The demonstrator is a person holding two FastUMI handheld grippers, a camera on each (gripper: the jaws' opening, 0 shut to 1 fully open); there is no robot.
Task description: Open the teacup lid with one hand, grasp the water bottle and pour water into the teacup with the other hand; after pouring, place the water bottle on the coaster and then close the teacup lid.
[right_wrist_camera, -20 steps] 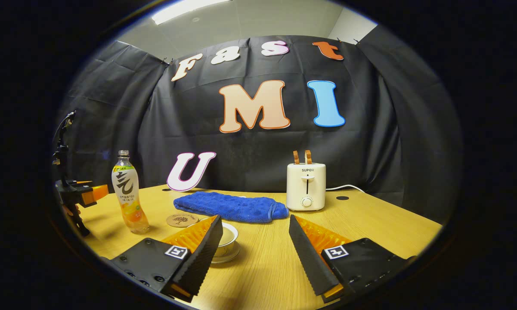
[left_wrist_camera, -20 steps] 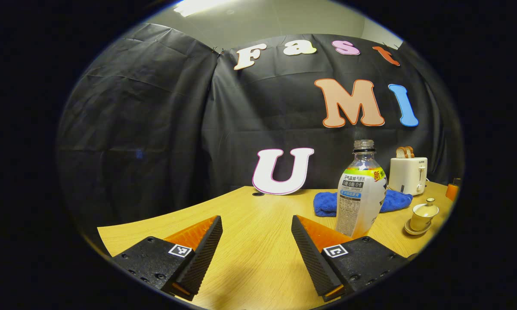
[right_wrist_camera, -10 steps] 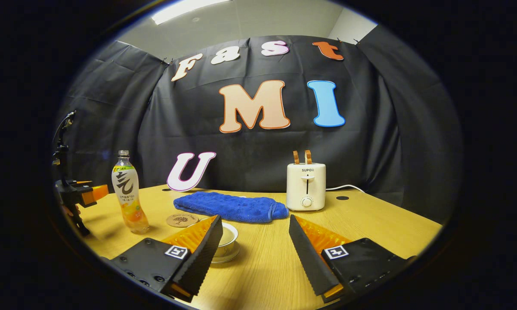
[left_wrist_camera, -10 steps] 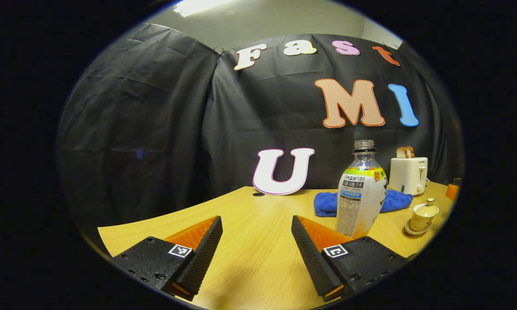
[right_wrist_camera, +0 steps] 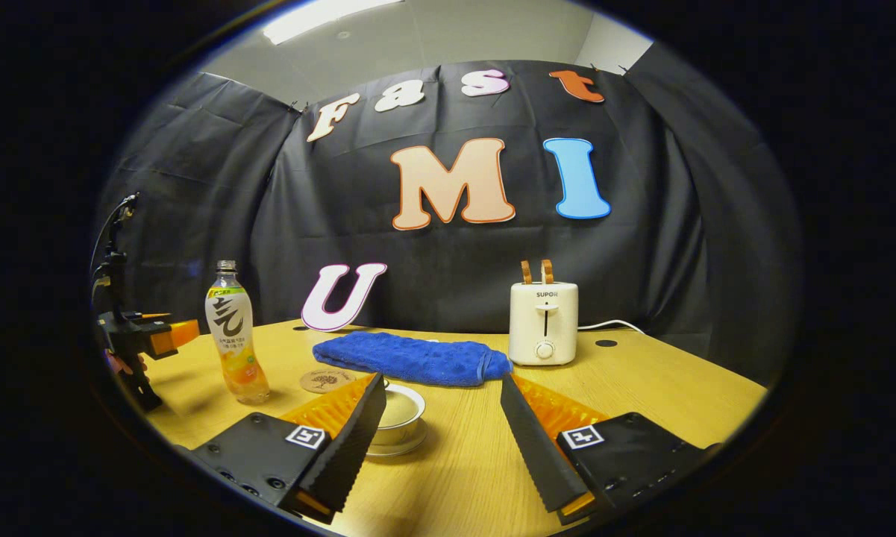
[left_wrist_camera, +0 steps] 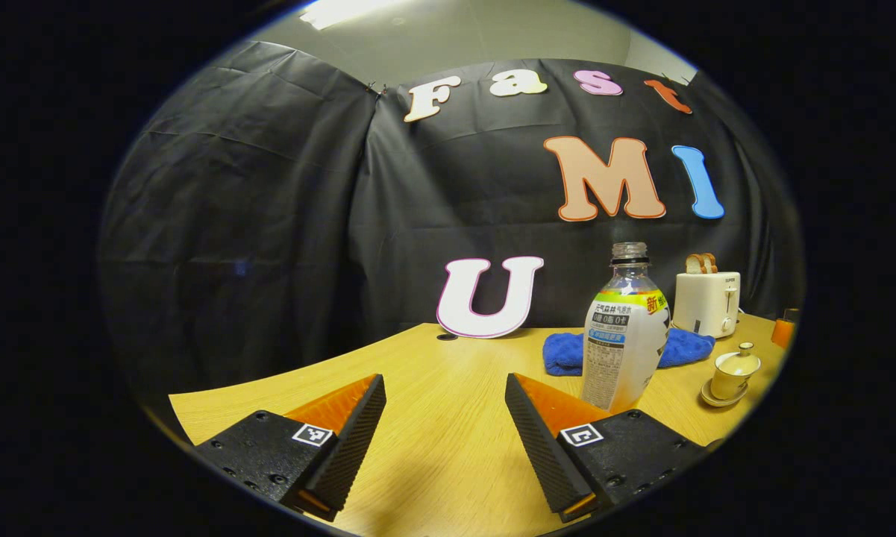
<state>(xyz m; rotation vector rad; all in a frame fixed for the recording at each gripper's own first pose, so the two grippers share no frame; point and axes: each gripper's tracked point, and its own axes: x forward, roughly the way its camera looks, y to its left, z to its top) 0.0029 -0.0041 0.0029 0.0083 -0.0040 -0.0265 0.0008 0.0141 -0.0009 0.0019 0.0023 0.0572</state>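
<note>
An uncapped drink bottle with a printed label stands on the wooden table, just beyond my left gripper's right finger. My left gripper is open and holds nothing. Farther right sits the cream teacup on its saucer, lid on. In the right gripper view the teacup is close ahead, partly hidden behind my left finger. My right gripper is open and holds nothing. The bottle stands at the left, with a round coaster between it and the cup. The left gripper shows at the far left.
A folded blue cloth lies behind the teacup and coaster. A white toaster with two bread slices stands at the back, its cord trailing right. The black cloth wall closes off the table's far side.
The right gripper has turned slightly left, so the cup, bottle and toaster sit a little further right in its view. The left gripper has hardly moved.
</note>
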